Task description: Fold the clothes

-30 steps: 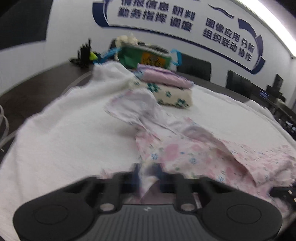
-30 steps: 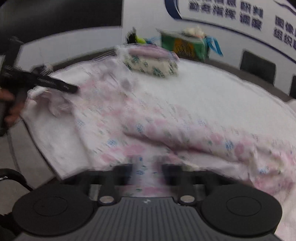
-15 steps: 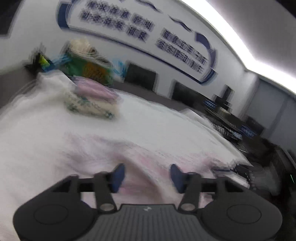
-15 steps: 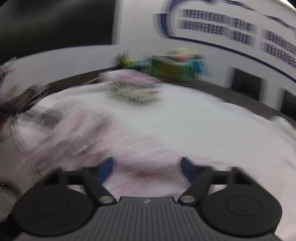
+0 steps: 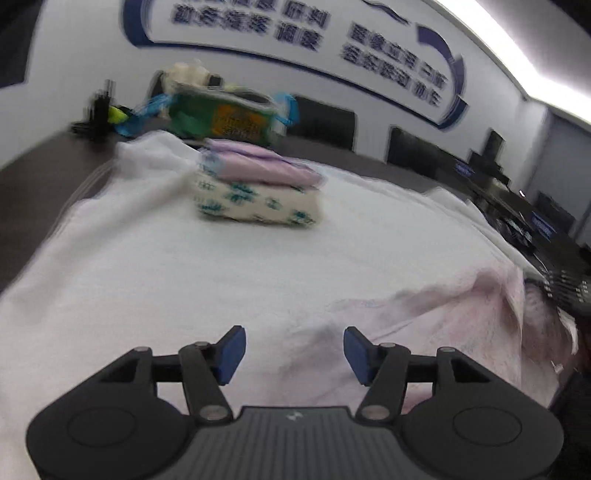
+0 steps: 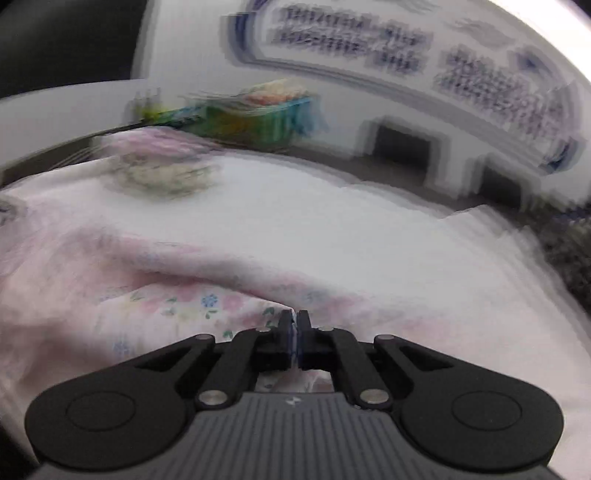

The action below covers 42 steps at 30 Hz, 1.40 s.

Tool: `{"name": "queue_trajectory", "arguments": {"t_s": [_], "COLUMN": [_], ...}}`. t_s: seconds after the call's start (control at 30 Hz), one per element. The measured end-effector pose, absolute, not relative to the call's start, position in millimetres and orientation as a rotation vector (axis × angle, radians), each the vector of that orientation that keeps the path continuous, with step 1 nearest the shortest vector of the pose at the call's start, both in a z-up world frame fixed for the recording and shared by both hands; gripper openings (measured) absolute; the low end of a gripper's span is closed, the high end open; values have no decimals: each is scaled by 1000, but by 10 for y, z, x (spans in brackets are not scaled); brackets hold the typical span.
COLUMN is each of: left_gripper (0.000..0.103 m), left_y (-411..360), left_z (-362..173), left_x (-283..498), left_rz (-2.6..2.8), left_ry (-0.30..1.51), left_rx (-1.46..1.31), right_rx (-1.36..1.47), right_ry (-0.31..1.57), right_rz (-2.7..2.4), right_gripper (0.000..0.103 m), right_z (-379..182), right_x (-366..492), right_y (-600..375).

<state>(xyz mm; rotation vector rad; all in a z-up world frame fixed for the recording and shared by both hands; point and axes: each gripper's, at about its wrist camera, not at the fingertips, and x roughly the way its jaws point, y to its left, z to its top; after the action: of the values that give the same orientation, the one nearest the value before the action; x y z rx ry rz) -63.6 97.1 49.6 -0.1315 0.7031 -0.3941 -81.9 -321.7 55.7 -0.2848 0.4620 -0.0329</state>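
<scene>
Left tongs (image 5: pixel 293 349): jaws stand apart with nothing between the blue pads (image 5: pixel 232 349), pointing forward and downward. Right tongs (image 6: pixel 294 325): jaws have just closed, pads pressed together on a fold of the floral garment (image 6: pixel 177 306), angled slightly downward.

A white wall (image 5: pixel 92 55) carries blue lettering (image 5: pixel 303 33) inside a curved blue band. Dark chairs (image 5: pixel 321 122) line the far side of a dark table (image 5: pixel 40 166) under a white cloth (image 5: pixel 166 266). A bright ceiling light strip (image 5: pixel 517 48) runs overhead.
</scene>
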Motion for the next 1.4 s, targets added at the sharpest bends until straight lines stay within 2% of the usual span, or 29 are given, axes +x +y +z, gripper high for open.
{"name": "queue_trajectory", "arguments": {"t_s": [0.03, 0.1, 0.17, 0.27, 0.37, 0.5, 0.57, 0.6, 0.63, 0.67, 0.7, 0.73, 0.77, 0.93, 1.17, 1.3, 1.4], "left_gripper": [57, 57, 58, 63, 77, 79, 70, 37, 16, 2, 3, 2, 2, 2, 3, 3, 3], "left_y": [877, 760, 708, 689, 515, 88, -117, -173, -185, -178, -139, -64, 22, 348, 550, 415, 177], "left_z": [475, 447, 427, 403, 355, 271, 214, 192, 208, 243, 293, 392, 509, 1276, 3147, 3859, 3989], "left_x": [-598, -578, -555, -505, -465, -355, -207, -119, -53, 19, 86, 98, 89, -143, -775, -912, -665], "left_rz": [-412, -435, -474, -535, -668, -746, -703, -704, -693, -695, -703, -707, -708, -826, -927, -860, -769], "left_ry": [708, 708, 710, 715, 679, 670, 718, 766, 784, 812, 846, 845, 832, 713, 341, 228, 206], "left_rx": [-111, -85, -79, -86, 0, 179, 215, 193, 159, 112, 39, -30, -94, -350, -503, -455, -399], "right_rx": [-292, -259, -167, 32, 266, 273, 219, 193, 166, 139, 99, 39, 4, -142, -448, -520, -540], "right_ry": [430, 392, 380, 475, 610, 718, 713, 710, 707, 697, 681, 670, 668, 444, -65, -191, -160], "right_rz": [-113, -173, -114, 162, 334, 398, 384, 378, 371, 369, 344, 298, 281, 234, 95, 46, 39], "right_gripper": [8, 25, 63, 66, 66, 66, 70, 70, 70, 62, 49, 6, 3, 3, 3, 3, 3], "right_z": [581, 650, 751, 719, 470, 186, 139, 118, 96, 64, 44, 45, 78, 977, 2756, 3487, 3657], "right_x": [-736, -727, -906, -1364, -1676, -1868, -1833, -1811, -1789, -1748, -1716, -1722, -1729, -2088, -2625, -2606, -2226], "right_y": [-3283, -3353, -3357, -3366, -3398, -3125, -2964, -2883, -2802, -2726, -2646, -2634, -2648, -3116, -3207, -3223, -3298]}}
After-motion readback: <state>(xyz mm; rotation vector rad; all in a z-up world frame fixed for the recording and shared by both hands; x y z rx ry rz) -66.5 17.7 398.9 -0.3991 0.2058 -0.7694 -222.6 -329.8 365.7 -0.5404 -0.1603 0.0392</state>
